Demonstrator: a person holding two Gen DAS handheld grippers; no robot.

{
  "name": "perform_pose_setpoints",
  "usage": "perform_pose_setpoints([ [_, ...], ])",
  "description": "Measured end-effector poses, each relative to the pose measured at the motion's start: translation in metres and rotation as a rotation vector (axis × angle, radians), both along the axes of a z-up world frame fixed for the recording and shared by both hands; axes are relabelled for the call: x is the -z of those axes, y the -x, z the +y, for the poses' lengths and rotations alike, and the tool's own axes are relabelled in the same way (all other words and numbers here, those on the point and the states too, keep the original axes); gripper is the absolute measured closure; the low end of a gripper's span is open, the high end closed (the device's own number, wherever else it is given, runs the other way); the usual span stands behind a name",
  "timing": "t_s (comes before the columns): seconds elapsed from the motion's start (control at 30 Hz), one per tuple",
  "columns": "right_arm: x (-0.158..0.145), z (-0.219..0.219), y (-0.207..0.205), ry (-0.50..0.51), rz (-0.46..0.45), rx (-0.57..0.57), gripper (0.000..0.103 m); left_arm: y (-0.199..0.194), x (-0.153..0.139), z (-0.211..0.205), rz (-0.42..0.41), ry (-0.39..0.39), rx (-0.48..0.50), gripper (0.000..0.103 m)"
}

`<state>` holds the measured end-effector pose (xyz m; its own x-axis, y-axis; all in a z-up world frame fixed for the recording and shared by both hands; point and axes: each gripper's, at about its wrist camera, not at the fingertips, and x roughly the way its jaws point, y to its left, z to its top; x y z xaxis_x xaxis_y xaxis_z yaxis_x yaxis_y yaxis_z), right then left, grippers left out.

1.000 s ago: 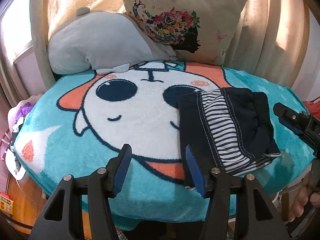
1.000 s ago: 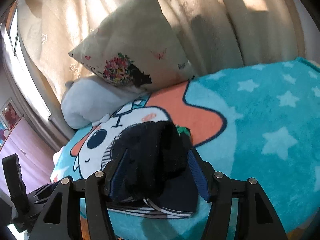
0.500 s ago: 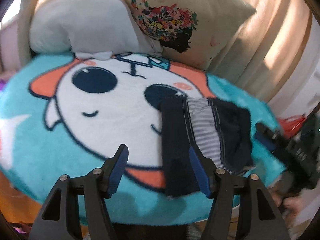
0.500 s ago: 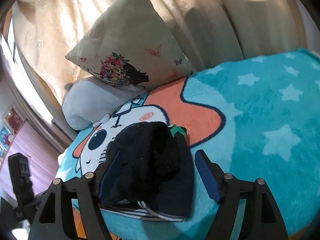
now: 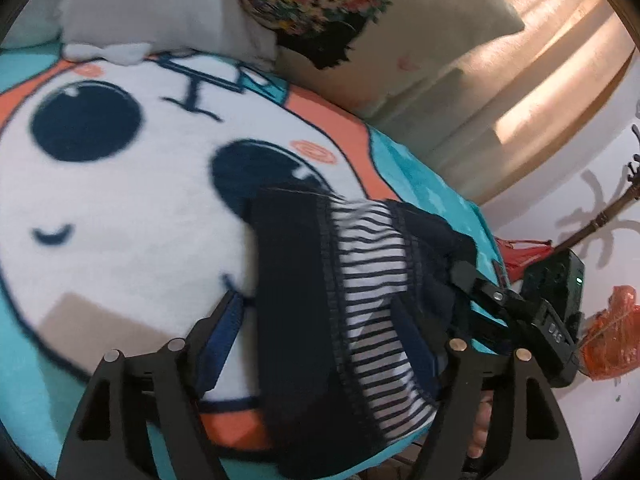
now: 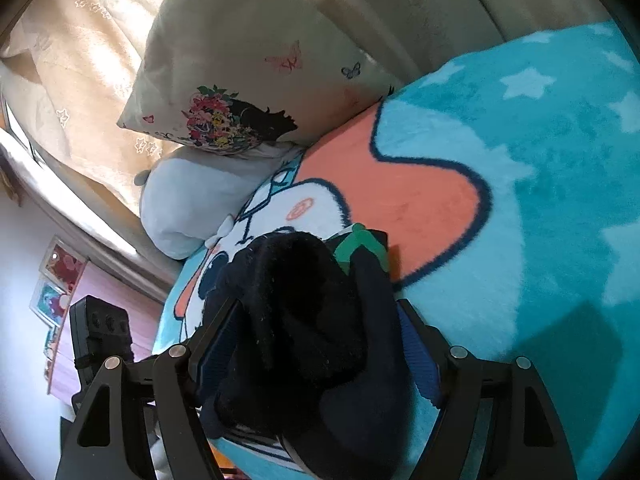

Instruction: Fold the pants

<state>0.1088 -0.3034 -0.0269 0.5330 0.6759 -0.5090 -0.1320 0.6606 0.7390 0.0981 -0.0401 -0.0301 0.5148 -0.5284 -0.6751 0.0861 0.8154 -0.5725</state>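
Observation:
The dark navy pants (image 5: 304, 292) with a striped white lining lie folded in a bundle on the cartoon blanket (image 5: 132, 208), near its front edge. My left gripper (image 5: 320, 344) is open, its fingers wide apart on either side of the bundle's near end. In the right wrist view the pants (image 6: 304, 320) bulge up between my fingers as a dark lump with a green tag. My right gripper (image 6: 316, 344) is open around that end. The right gripper also shows in the left wrist view (image 5: 520, 312) at the bundle's right side.
A floral cushion (image 6: 240, 76) and a pale grey plush pillow (image 6: 192, 200) lie at the back against beige curtains (image 6: 68, 80). Orange plastic bags (image 5: 612, 336) lie on the floor to the right. The teal blanket with stars (image 6: 560, 160) spreads right.
Both grippers have moved forward and closer to the pants, so the bundle now sits between each pair of fingers. The left view swung right and nearer.

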Motion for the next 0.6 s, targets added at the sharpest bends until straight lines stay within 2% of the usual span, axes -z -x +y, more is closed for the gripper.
perform_pose_setpoints([
  [0.1,0.001,0.005,-0.003,0.0,0.002,-0.007,0.023,0.002,-0.002,-0.009,-0.002,-0.015,0.004,0.03],
  [0.17,-0.001,0.008,-0.003,0.016,-0.003,-0.01,0.03,0.005,-0.003,-0.013,0.008,0.0,0.017,0.06],
  [0.27,-0.003,0.007,0.001,0.009,-0.006,-0.009,0.044,0.012,-0.009,-0.013,0.004,-0.013,-0.003,0.07],
  [0.4,-0.013,0.007,0.006,0.002,-0.023,-0.016,0.053,0.024,-0.028,-0.015,-0.039,-0.067,-0.024,0.074],
  [0.6,-0.038,0.017,0.01,-0.021,-0.071,-0.045,0.056,0.038,-0.06,-0.017,-0.111,-0.168,-0.065,0.074],
])
